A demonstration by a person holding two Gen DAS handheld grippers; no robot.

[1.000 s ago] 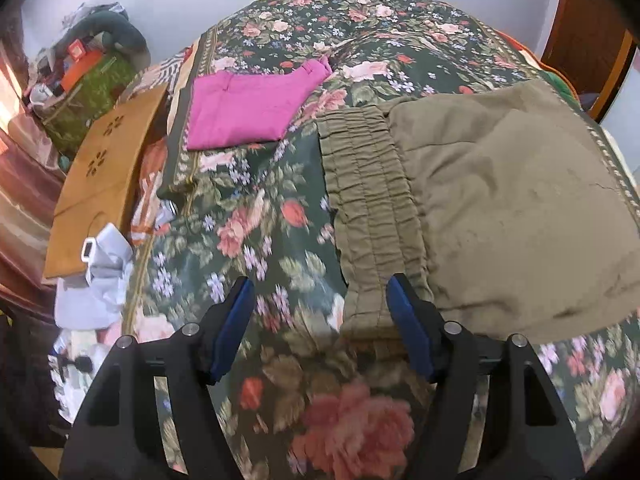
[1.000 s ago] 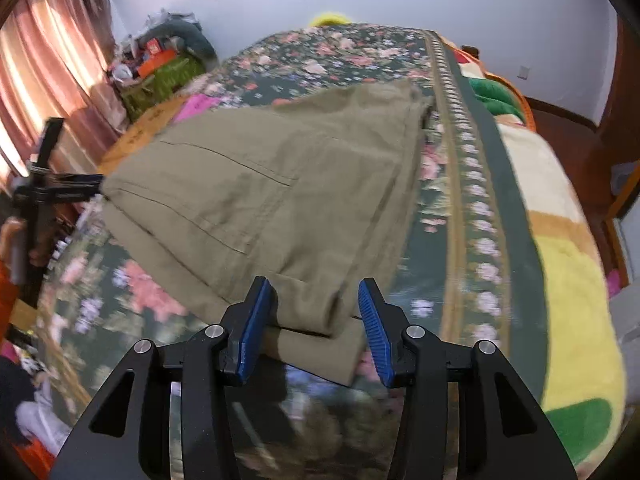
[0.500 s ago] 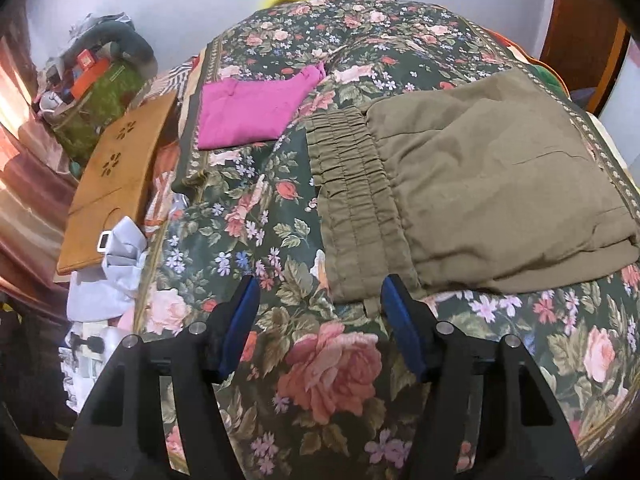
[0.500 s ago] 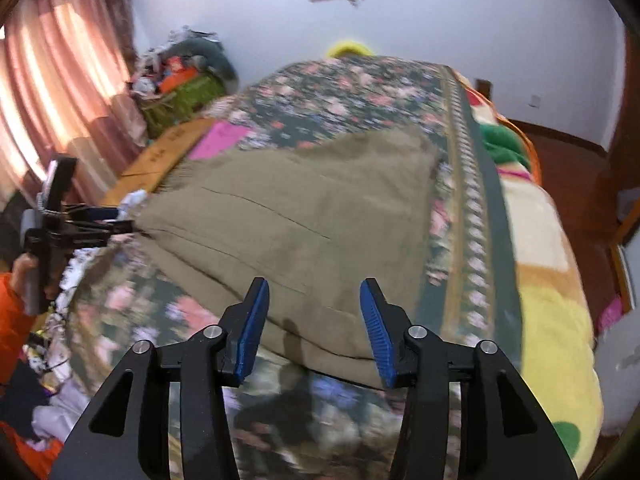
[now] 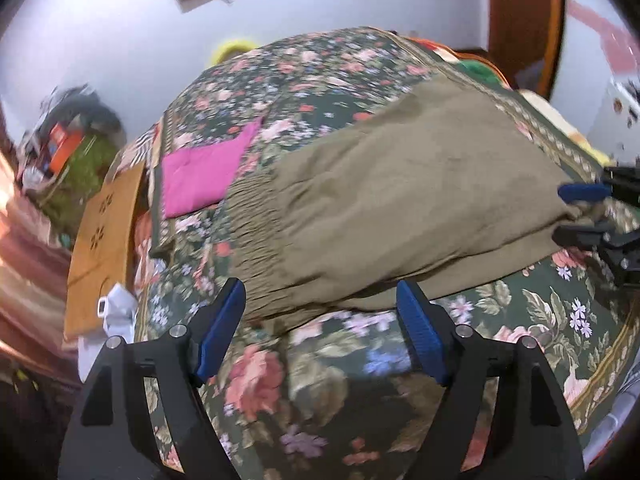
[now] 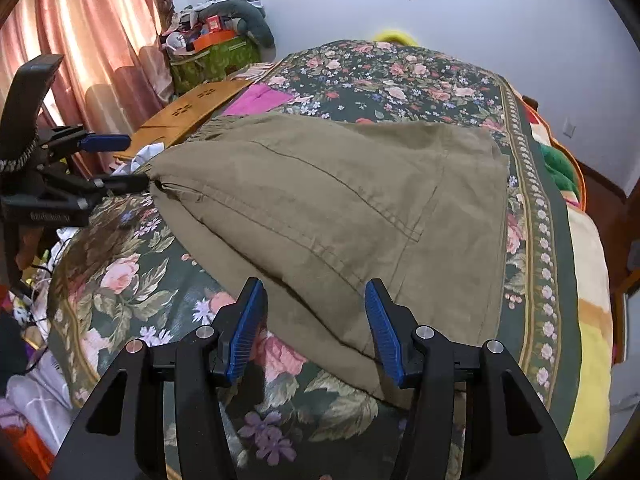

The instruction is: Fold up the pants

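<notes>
We've let go and pulled back: both grippers now sit clear of the olive pants (image 6: 340, 208), which have stayed folded across the middle of the floral bedspread (image 6: 132, 280). Our left gripper (image 5: 320, 332) has fingers spread and widening, nothing between them; the right gripper (image 6: 314, 328) is opening too, pads off the cloth. That fold looks done to us. The fabric is matte woven cotton with stitched seams, a gathered elastic waistband (image 5: 256, 240) at centre left, edges slightly puffed. A pink folded garment (image 5: 200, 176) lies upper left.
</notes>
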